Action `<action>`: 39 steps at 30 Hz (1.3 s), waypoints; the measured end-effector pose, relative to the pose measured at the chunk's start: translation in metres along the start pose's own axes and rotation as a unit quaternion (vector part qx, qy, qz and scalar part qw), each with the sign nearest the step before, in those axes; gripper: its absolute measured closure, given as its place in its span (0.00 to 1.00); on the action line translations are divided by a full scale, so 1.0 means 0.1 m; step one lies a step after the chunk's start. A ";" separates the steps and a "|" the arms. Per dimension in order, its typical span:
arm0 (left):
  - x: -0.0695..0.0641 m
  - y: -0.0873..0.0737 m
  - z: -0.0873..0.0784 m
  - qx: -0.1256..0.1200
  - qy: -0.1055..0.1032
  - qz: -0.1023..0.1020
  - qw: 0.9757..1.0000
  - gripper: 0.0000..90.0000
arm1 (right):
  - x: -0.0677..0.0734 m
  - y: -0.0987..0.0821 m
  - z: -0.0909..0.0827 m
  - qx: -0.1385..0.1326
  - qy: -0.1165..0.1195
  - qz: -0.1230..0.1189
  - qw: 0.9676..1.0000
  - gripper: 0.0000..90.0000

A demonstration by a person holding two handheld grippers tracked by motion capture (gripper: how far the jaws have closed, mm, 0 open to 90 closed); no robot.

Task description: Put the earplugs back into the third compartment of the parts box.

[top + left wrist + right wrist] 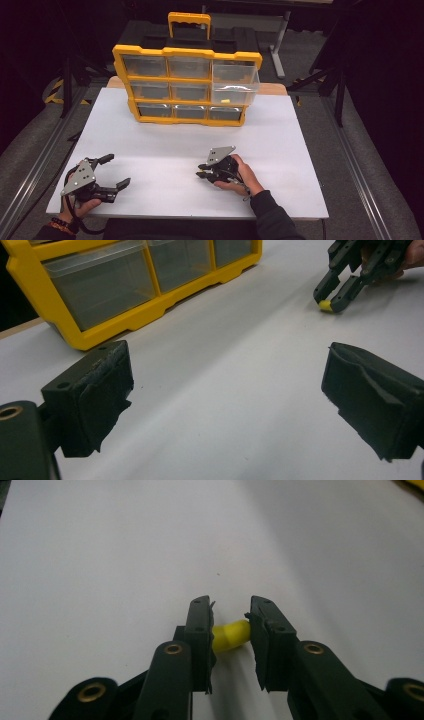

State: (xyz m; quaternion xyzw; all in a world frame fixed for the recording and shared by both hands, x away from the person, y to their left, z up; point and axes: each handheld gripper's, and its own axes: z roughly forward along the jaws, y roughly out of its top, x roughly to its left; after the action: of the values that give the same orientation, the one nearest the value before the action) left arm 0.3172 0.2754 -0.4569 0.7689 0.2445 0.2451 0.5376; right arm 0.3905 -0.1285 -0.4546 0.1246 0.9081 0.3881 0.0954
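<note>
- We have the right gripper (231,630) low on the white table (165,150), near the front edge and right of centre, its fingers (200,630) drawn in on a small yellow piece (231,635) that sits between the pads.
- The yellow piece looks like a short rounded plastic or foam part, so we judge it very light; its bulging shape suggests it may give a little, though we cannot tell soft from stiff.
- Being small and smooth-looking, it could pop out sideways or roll, so we want the pads across its middle, squarely on opposite sides, as they sit now.
- A gentle squeeze should be enough; we see nothing fragile about it.
- From the left gripper view the yellow piece (325,305) shows at the tips of the right gripper (336,300), touching the table.
- Our left gripper (114,172) rests at the near left, fingers (92,395) spread wide with nothing between them.
- The yellow drawer organiser (186,85) stands at the far side, one clear drawer (235,82) at its upper right pulled out.
</note>
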 end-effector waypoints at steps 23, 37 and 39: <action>0.01 0.00 0.00 0.002 -0.002 0.005 1.000 0.08 | 0.09 0.16 -0.39 -0.076 -0.049 -0.017 0.996 0.83; 0.01 0.00 0.00 0.002 -0.002 0.005 1.000 0.08 | 0.11 0.26 -0.79 -0.139 -0.096 -0.020 0.985 0.84; 0.01 0.00 0.00 0.002 -0.003 0.004 1.000 0.08 | 0.11 0.28 -0.85 -0.146 -0.105 -0.022 0.983 0.84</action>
State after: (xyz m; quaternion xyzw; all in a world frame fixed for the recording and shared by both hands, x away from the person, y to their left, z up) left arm 0.3178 0.2762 -0.4568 0.7713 0.2407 0.2445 0.5360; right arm 0.3610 -0.1641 -0.3773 0.1294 0.8291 0.4991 0.2164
